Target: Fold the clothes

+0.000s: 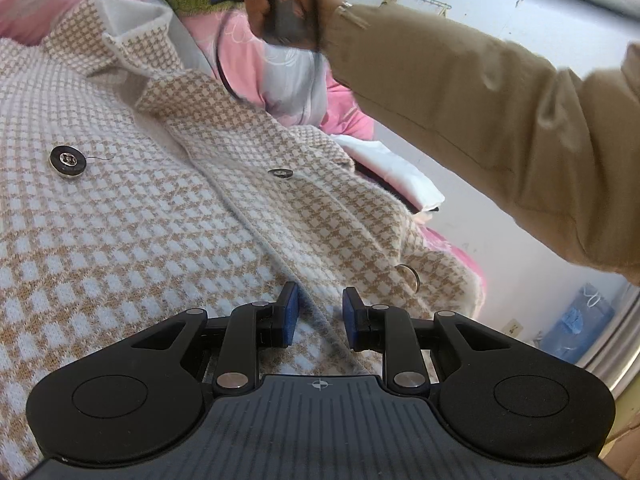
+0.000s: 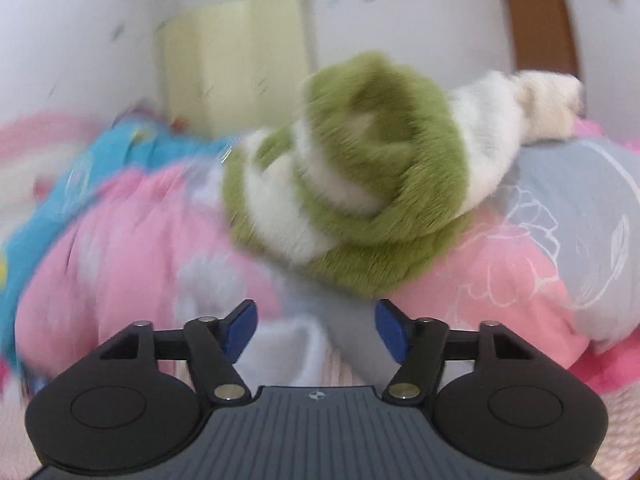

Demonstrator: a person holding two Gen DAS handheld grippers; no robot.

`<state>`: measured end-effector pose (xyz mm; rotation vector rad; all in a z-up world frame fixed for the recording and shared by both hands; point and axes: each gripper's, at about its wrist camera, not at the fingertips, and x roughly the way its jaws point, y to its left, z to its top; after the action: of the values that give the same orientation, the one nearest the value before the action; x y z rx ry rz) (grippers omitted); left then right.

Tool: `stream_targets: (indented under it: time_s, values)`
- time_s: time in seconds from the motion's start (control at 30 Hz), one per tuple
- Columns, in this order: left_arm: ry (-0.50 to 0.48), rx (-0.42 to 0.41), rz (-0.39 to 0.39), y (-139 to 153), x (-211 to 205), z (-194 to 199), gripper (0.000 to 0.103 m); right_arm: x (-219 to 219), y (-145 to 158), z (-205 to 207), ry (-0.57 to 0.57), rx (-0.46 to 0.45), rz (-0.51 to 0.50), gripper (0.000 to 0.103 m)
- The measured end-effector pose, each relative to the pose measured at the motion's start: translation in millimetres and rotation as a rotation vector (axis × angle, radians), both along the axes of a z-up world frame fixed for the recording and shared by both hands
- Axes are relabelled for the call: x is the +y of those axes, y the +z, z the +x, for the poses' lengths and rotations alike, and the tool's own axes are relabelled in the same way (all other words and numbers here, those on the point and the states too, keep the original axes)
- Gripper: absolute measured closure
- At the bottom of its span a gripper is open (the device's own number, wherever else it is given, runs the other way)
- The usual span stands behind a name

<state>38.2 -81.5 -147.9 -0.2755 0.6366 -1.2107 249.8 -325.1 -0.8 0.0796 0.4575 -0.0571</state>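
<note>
A tan-and-white houndstooth jacket [image 1: 120, 208] with black buttons [image 1: 67, 161] lies spread on the bed. Its raised front edge runs straight between the blue pads of my left gripper [image 1: 320, 312], which stands narrowly shut on that edge. A person's hand [image 1: 280, 4] in a tan sleeve [image 1: 500, 128] holds the other gripper beyond the jacket's collar [image 1: 132, 20]. In the blurred right wrist view, my right gripper [image 2: 316, 328] is open with nothing gripped, above the jacket's white lining [image 2: 288, 352]. A fuzzy green-and-white garment [image 2: 360, 184] lies bunched just ahead of it.
A pink and grey floral quilt [image 2: 540, 248] covers the bed, with a blue blanket [image 2: 80, 184] at left. A white folded cloth [image 1: 392, 168] sits at the bed's edge. A pale yellow wardrobe [image 2: 236, 64], a brown door [image 2: 540, 20] and a blue bag [image 1: 576, 320] on the floor stand around.
</note>
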Motion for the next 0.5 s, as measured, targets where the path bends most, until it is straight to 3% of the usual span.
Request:
stream_targets:
  time_s: [0.1,0.2,0.33,0.5]
  values:
    - [-0.001,0.000,0.000,0,1,0,0.080,17,-25,-15,0.070,0.113,-0.186,0.064]
    - [-0.003,0.000,0.000,-1,1,0,0.080,20,-54,8,0.063,0.251,-0.301,0.087]
    - [-0.005,0.004,-0.004,-1,2,1,0.080,27,-89,42,0.082,0.399,-0.401,0.094]
    - [-0.006,0.010,-0.012,-2,2,2,0.080,40,-112,77,0.100,0.434,-0.414,0.095]
